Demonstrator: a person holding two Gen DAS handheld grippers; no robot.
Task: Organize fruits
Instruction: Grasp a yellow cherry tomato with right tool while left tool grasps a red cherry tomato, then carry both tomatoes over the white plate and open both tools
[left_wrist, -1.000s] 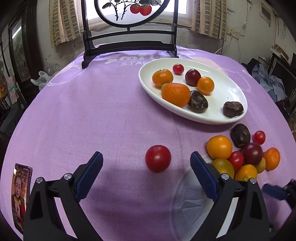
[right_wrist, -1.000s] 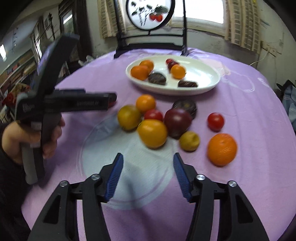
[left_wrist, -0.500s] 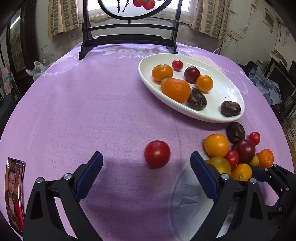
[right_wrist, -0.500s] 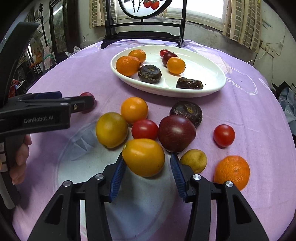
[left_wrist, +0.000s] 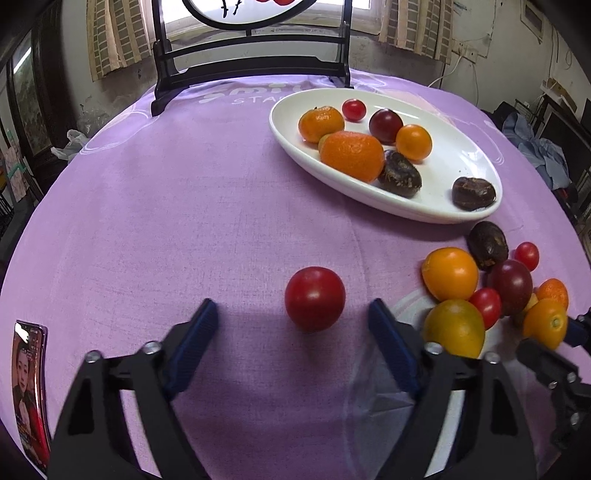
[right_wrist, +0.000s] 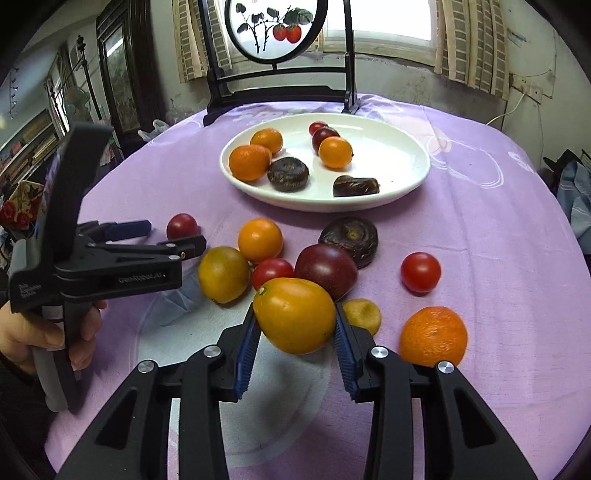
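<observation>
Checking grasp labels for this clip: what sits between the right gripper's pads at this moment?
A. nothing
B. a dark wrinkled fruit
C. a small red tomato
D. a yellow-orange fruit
D: in the right wrist view the right gripper has both blue pads pressed on the sides of the yellow-orange fruit, its jaws having just been closing onto it.
</observation>
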